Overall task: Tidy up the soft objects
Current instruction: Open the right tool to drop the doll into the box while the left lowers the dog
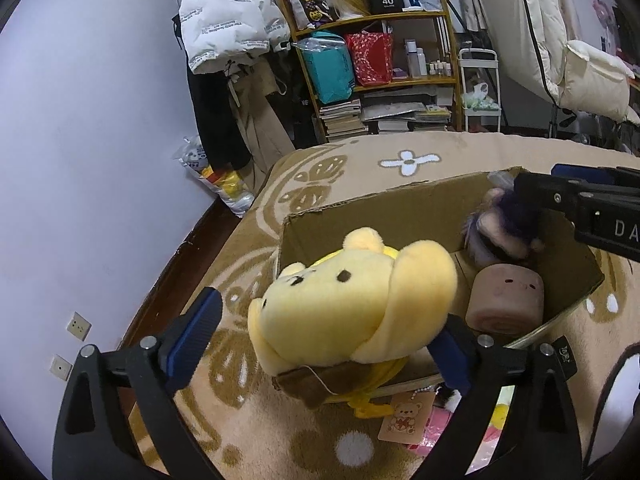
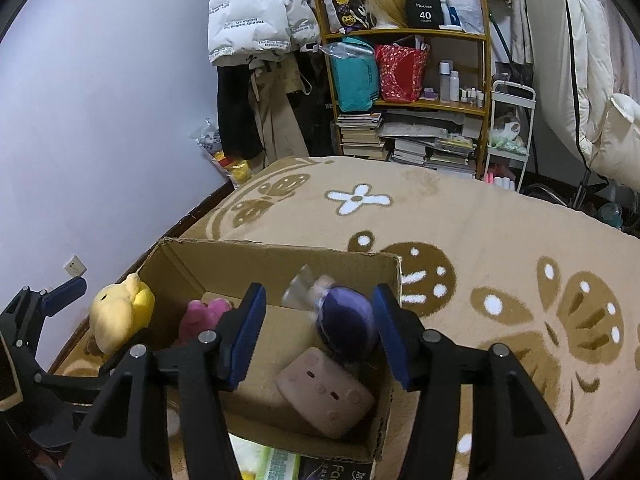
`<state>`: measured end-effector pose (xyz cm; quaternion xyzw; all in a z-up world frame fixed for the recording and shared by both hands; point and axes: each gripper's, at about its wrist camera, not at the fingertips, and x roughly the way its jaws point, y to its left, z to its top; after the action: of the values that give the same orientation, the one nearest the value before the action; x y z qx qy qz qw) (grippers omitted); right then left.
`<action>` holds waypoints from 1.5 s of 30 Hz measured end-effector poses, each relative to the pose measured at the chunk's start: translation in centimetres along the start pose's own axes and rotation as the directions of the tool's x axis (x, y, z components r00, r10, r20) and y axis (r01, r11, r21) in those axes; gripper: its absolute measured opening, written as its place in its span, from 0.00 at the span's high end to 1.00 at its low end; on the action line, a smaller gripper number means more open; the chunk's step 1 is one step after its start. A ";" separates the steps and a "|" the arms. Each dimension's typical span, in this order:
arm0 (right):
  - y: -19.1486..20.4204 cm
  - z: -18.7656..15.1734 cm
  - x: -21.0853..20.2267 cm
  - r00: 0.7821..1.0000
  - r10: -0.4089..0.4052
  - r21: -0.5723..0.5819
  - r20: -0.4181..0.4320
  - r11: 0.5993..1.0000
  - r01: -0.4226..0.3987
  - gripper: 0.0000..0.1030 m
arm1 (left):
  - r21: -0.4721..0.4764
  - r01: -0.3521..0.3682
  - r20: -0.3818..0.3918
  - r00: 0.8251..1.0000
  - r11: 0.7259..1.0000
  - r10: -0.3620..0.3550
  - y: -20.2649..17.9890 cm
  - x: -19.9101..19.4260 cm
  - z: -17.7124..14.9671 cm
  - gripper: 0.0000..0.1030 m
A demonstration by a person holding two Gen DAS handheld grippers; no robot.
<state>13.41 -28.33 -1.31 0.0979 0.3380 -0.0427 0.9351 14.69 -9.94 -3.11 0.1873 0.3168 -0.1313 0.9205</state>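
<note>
An open cardboard box [image 1: 380, 216] [image 2: 260, 264] stands on a beige patterned blanket. A yellow bear plush [image 1: 344, 304] [image 2: 120, 316] sits over the box's left rim, between the fingers of my left gripper [image 1: 332, 308]. The jaws stand wide: the left pad is clear of the plush, the right pad is beside it. My right gripper [image 2: 320, 292] hangs open over the box. A blurred purple-haired doll [image 2: 344, 320] [image 1: 500, 228] lies between its fingers, close to the right one and apart from the left. Inside the box lie a beige roll plush [image 2: 324, 396] [image 1: 506, 300] and a pink plush [image 2: 200, 316].
The blanket [image 2: 480, 240] spreads right of and behind the box. A paper bear tag [image 1: 406, 420] and pink items lie by the box's near side. Beyond the bed stand a crowded wooden shelf [image 2: 404, 72], hanging jackets and a white trolley [image 2: 512, 128]. A wall runs along the left.
</note>
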 end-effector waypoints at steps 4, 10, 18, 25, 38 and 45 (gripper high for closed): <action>0.0 0.1 0.0 1.000 0.005 0.004 -0.005 1.000 -0.005 0.42 | -0.021 0.012 -0.002 1.000 1.000 -0.012 0.5 0.0 0.1 0.08; 0.2 0.2 0.0 1.000 0.006 0.002 -0.003 1.000 -0.006 0.36 | -0.040 0.030 -0.002 1.000 0.999 -0.030 0.9 0.3 0.4 0.08; 0.2 0.0 0.0 1.000 0.001 0.004 0.001 1.000 -0.001 0.36 | -0.108 0.128 0.025 0.992 0.986 -0.126 1.6 0.4 0.4 0.02; -0.4 0.2 -0.4 1.000 0.004 0.024 0.018 1.000 -0.004 0.36 | -0.127 0.131 0.060 0.990 0.983 -0.124 1.8 0.0 0.8 0.02; -1.3 0.5 -0.9 1.000 0.007 0.052 0.029 0.999 -0.009 0.36 | -0.141 0.122 0.087 0.990 0.983 -0.110 2.2 -1.0 1.6 0.02; -1.5 0.1 -1.5 1.000 0.019 0.079 0.011 0.997 -0.020 0.36 | -0.149 0.070 0.071 0.996 0.986 -0.059 2.9 -2.2 1.3 0.02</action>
<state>12.13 -29.84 -0.48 0.1380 0.3304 -0.0472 0.9325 14.74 -7.58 -0.02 0.1021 0.3008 -0.1428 0.9374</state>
